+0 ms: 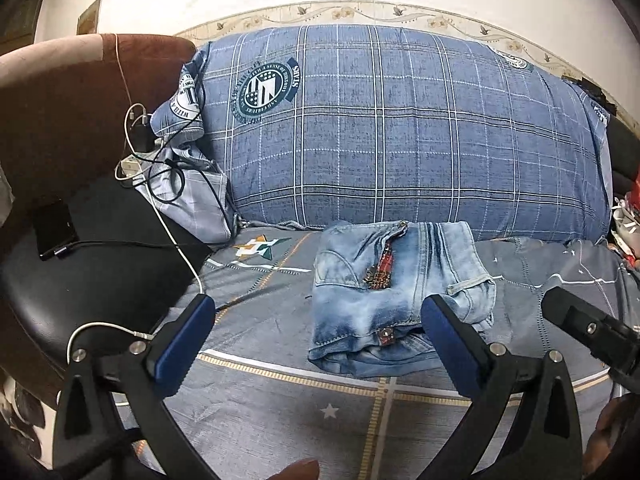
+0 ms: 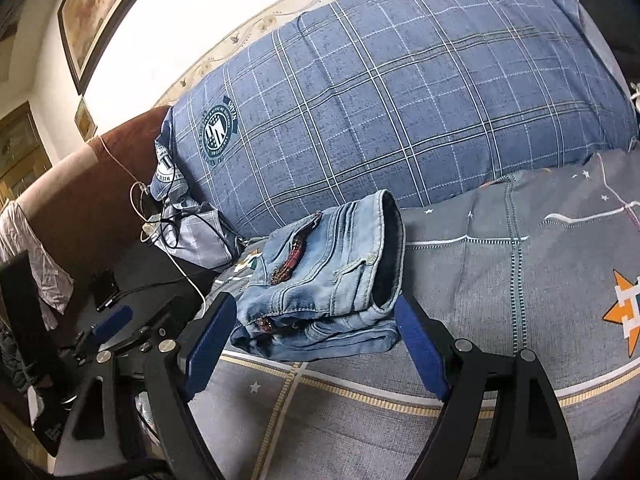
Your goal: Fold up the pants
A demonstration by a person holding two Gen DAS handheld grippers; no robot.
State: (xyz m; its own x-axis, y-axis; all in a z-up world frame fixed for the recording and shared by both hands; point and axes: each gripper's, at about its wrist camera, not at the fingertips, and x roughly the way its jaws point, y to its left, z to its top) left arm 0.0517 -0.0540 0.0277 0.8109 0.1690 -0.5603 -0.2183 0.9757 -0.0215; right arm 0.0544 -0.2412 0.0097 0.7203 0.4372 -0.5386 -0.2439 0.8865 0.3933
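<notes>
Left gripper point(image 1: 316, 316) jaws wide apart, empty. Right gripper point(image 2: 316, 320) spread; folded jeans point(image 2: 324, 280) at frame centre, contact seemingly none.

Home bedroom: bed point(image 1: 280, 400), plaid pillow point(image 1: 400, 128)

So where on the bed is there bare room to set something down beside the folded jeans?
Bare sheet lies in front of the folded jeans and right of them, below the plaid pillow. The left is crowded: cables and phone.
</notes>
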